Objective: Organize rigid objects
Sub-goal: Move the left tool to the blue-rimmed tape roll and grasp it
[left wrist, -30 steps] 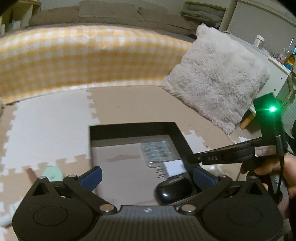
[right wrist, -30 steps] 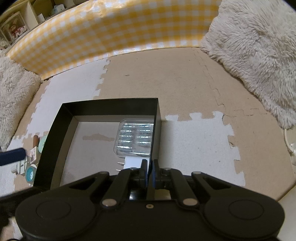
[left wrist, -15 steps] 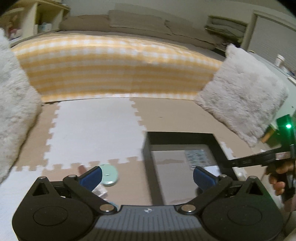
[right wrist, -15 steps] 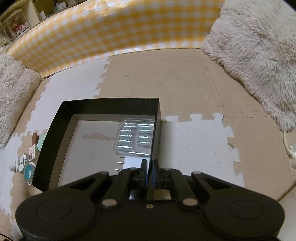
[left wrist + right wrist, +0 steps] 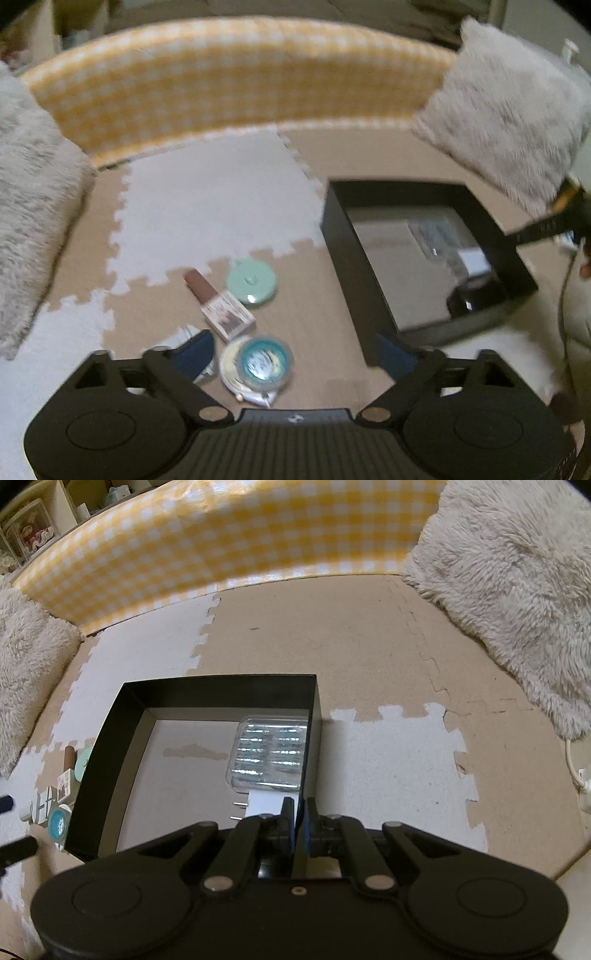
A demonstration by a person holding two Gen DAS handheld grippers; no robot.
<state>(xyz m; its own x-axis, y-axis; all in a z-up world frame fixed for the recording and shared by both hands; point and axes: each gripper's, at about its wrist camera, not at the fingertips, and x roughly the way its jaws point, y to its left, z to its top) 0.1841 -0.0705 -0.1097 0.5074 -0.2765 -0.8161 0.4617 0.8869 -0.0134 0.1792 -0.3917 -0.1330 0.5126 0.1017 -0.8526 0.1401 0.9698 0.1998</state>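
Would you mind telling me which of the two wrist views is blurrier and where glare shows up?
Left wrist view: smeared by motion blur, softening the yellow checked bolster and black rectangular box; a glint sits on the round teal-lidded jar. Right wrist view: sharp, with bright reflections on the clear plastic blister pack; both bend straight lines, fisheye style.

yellow checked cushion (image 5: 229,542), fluffy pillows (image 5: 517,590) either side, beige and white puzzle mat (image 5: 388,738)

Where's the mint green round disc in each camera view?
Left wrist: the mint green disc lies on the foam mat at centre, left of the black tray.
Right wrist: only a sliver of it shows at far left, outside the same tray's left wall.
Shared landmark: the black tray.
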